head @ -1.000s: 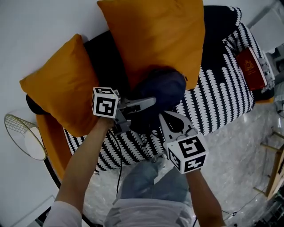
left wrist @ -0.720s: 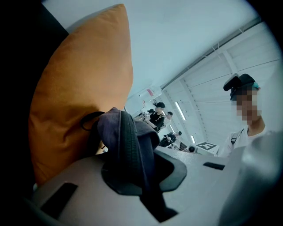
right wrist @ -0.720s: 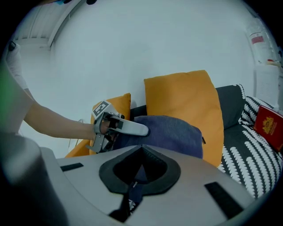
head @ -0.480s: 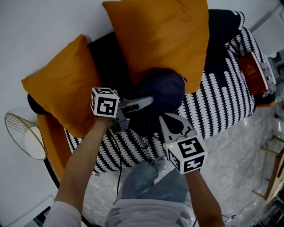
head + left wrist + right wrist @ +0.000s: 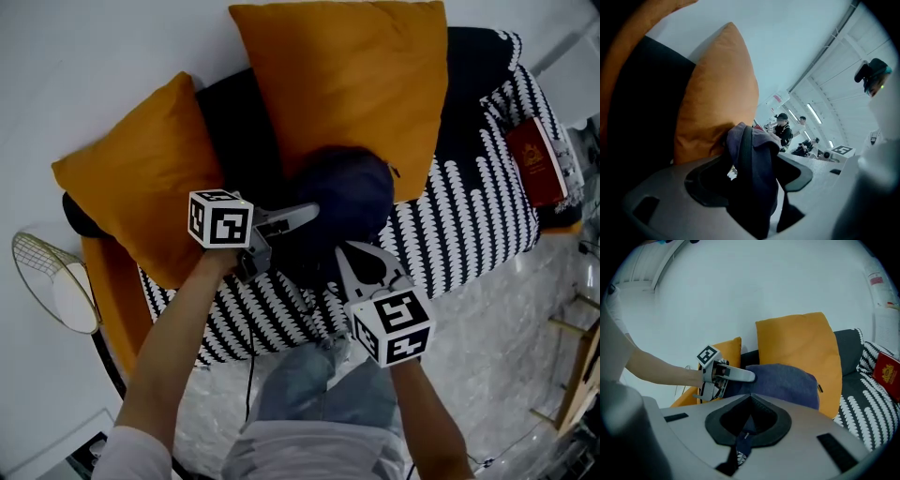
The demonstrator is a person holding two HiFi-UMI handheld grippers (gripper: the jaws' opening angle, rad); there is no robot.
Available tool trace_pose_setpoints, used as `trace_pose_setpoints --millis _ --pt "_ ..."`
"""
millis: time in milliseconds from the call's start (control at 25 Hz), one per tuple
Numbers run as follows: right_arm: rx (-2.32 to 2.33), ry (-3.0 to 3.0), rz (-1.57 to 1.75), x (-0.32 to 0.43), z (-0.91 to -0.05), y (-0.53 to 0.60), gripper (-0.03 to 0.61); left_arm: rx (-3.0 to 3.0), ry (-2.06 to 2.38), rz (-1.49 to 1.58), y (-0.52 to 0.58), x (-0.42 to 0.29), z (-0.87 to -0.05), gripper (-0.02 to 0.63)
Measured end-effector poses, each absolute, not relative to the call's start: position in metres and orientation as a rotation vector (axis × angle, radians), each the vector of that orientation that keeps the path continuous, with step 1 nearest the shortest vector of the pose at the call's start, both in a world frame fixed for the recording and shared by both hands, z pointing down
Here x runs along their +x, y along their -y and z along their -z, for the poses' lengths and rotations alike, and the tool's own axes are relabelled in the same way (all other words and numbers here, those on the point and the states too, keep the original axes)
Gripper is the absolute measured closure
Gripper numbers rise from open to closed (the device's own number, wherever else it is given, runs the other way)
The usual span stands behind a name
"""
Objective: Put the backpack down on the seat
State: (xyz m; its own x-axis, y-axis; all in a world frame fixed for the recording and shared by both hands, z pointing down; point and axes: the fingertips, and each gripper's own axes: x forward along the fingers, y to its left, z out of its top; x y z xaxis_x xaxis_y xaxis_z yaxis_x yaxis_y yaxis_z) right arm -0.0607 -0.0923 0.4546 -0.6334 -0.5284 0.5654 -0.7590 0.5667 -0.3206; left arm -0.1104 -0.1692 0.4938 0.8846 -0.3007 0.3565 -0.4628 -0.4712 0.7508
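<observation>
Risk: left gripper [image 5: 305, 217] fingers opening around backpack [image 5: 347, 187] fabric, right gripper [image 5: 349, 255] fingers clamped on strap [image 5: 743, 438], so pulling away snagged could drag backpack off seat [image 5: 469, 216].

The top of the large orange cushion [image 5: 342, 84] is cut off by the head view's upper edge. The seat [image 5: 469, 225] beneath the backpack [image 5: 347, 187] is hidden by it. Print on the red book [image 5: 535, 160] is too small to read, as are the distant people [image 5: 785, 129] in the left gripper view.
</observation>
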Motion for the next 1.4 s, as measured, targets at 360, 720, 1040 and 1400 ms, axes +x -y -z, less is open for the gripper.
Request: trace_pose_setpoints --millis 360,720,1040,1400 --pt "1.001 2.399 -0.762 -0.062 -0.449 0.086 0.577 2.082 0.709 -0.222 0.167 -0.131 -0.484 0.316" --pt "0.945 2.414 -0.739 -0.066 -0.423 0.075 0.577 2.056 0.83 -0.199 0.152 -0.153 -0.451 0.316" --pt "0.909 2.443 -0.724 -0.063 -0.39 0.065 0.577 2.074 1.037 -0.288 0.125 -0.153 -0.416 0.318" --pt "0.838 2.522 -0.663 -0.059 -0.339 0.052 0.577 2.101 1.268 -0.246 0.097 -0.138 -0.341 0.344"
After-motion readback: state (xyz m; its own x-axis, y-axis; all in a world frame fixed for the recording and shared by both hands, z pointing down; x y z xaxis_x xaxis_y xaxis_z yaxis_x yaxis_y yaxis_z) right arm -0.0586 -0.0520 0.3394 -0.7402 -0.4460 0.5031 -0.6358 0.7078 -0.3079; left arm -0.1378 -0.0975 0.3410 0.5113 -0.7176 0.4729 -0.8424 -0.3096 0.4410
